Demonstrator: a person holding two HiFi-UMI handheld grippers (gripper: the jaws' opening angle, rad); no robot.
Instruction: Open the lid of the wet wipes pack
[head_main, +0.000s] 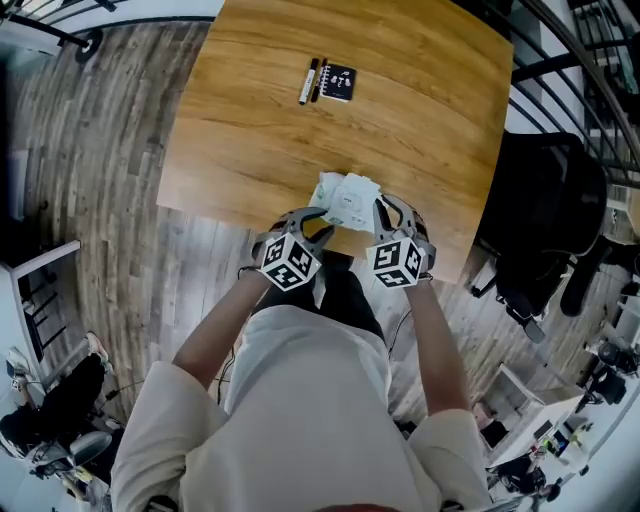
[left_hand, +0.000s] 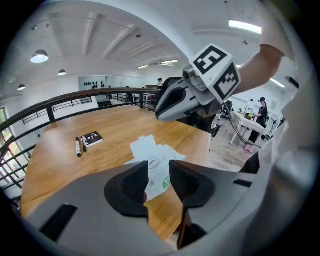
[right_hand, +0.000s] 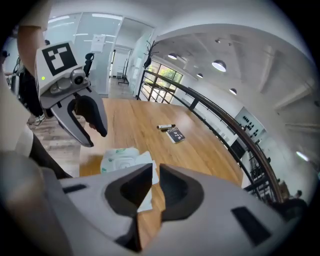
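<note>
The wet wipes pack (head_main: 348, 200) is white with green print and lies at the near edge of the wooden table (head_main: 400, 110). A white flap or sheet (left_hand: 142, 146) spreads from its far side. My left gripper (head_main: 315, 226) hovers over the pack's left end. Its jaws are open, and the pack (left_hand: 156, 161) shows through the gap untouched (left_hand: 159, 169). My right gripper (head_main: 393, 216) hovers at the pack's right end. Its jaws (right_hand: 153, 172) stand a narrow gap apart with nothing pinched, and the pack (right_hand: 120, 159) lies beyond them.
Two marker pens (head_main: 310, 80) and a small black notebook (head_main: 338, 83) lie at the table's far side. A black chair (head_main: 545, 210) stands to the right of the table. The table's near edge runs just under both grippers, with wooden floor below.
</note>
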